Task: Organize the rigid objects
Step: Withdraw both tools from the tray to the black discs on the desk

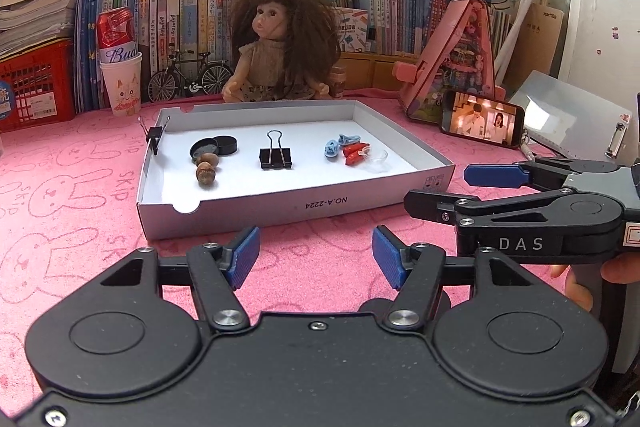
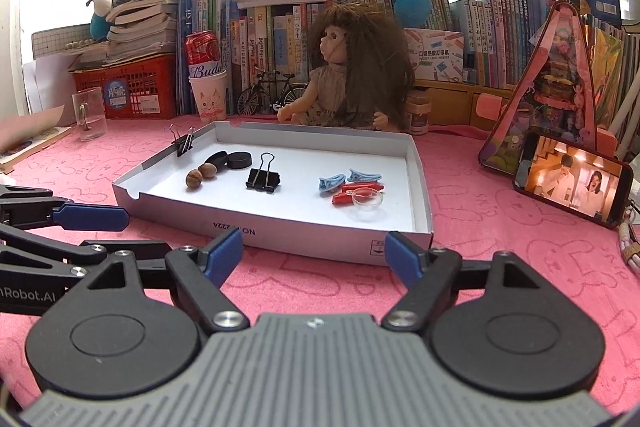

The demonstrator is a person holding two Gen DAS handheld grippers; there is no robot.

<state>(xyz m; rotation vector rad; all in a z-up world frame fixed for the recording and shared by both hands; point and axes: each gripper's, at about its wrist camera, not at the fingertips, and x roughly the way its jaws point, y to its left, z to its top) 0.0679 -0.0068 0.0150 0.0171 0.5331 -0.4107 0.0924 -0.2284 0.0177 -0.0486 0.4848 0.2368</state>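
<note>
A shallow white box tray (image 1: 288, 203) (image 2: 320, 239) lies on the pink cloth. Inside it sit two black round lids (image 1: 214, 147) (image 2: 230, 159), two brown nuts (image 1: 207, 167) (image 2: 200, 174), a black binder clip (image 1: 275, 159) (image 2: 263, 179), blue clips (image 1: 340, 145) (image 2: 344, 181), red pieces (image 1: 355, 153) (image 2: 352, 193) and a small clear dish (image 1: 378, 161) (image 2: 366, 201). A smaller binder clip (image 1: 154, 137) (image 2: 183, 143) grips the tray's left wall. My left gripper (image 1: 316, 255) (image 2: 108, 231) hovers open before the tray's front wall. The right gripper (image 2: 314, 251) (image 1: 436, 189) is open beside it, to the right. Neither holds anything.
A doll (image 1: 280, 47) sits just behind the tray, in front of a row of books. A phone (image 2: 572, 185) leans at the right, playing a video. A paper cup with a can (image 1: 120, 83) and a clear glass (image 2: 90, 113) stand at the back left.
</note>
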